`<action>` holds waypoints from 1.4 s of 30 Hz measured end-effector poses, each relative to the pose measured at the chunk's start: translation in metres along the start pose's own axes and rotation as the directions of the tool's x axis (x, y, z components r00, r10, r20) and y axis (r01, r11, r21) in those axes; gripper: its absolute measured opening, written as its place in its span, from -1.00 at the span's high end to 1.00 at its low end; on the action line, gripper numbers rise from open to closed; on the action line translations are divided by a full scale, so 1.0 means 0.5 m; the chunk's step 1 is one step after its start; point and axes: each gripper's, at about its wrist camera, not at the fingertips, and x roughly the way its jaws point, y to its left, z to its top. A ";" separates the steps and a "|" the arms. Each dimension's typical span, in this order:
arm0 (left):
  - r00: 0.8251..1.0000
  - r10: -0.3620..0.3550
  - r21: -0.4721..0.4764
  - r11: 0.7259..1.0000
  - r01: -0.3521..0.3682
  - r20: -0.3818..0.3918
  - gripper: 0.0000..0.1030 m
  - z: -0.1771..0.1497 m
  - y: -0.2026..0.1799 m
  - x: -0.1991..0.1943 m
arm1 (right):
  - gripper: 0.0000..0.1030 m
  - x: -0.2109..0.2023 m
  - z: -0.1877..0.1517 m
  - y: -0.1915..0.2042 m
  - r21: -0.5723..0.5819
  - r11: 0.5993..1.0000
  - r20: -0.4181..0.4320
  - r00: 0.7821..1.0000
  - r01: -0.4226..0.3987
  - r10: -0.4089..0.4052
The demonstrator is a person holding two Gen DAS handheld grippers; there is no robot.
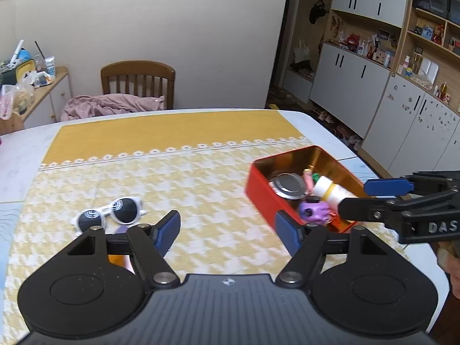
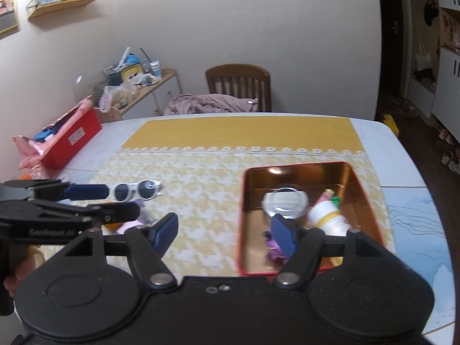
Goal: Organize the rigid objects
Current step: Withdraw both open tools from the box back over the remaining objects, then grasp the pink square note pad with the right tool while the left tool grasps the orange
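With the white desk (image 2: 408, 201) under its yellow checked cloth before us, the red rectangular metal tin (image 2: 371, 201) already holding several small items, we hold both the left tool (image 1: 227, 230) and right tool (image 2: 224, 233) spread and empty, judging the white-framed round sunglasses (image 1: 113, 211) beside the tin our next pickup.

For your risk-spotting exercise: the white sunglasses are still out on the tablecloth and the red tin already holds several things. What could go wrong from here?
1. The sunglasses lie flat on the soft tablecloth; closing fingers may snag the cloth or bend an arm of the frame.
2. The red tin is crowded with a round metal lid, a white bottle and a purple toy; dropped sunglasses might perch on them and slide out.
3. The left gripper and right gripper, both open, work close together and could collide.
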 end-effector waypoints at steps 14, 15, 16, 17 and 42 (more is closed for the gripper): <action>0.998 0.032 -0.064 0.998 -0.029 0.050 -0.76 -0.039 0.151 -0.049 | -0.66 0.042 -0.031 0.151 -0.038 0.995 -0.045 0.995 -0.093 0.092; 0.998 0.039 -0.069 0.997 -0.036 0.048 -0.76 -0.041 0.163 -0.049 | -0.66 0.048 -0.035 0.161 -0.045 0.995 -0.052 0.995 -0.092 0.090; 0.998 0.042 -0.076 0.996 -0.038 0.045 -0.76 -0.043 0.174 -0.048 | -0.66 0.054 -0.038 0.172 -0.052 0.994 -0.059 0.994 -0.092 0.089; 0.998 0.043 -0.083 0.996 -0.039 0.040 -0.76 -0.045 0.185 -0.047 | -0.66 0.061 -0.040 0.183 -0.058 0.994 -0.066 0.994 -0.094 0.090; 0.990 -0.002 -0.159 0.987 -0.021 -0.141 -0.76 -0.078 0.323 0.105 | -0.66 0.312 -0.065 0.309 -0.194 0.975 -0.205 0.977 -0.107 0.066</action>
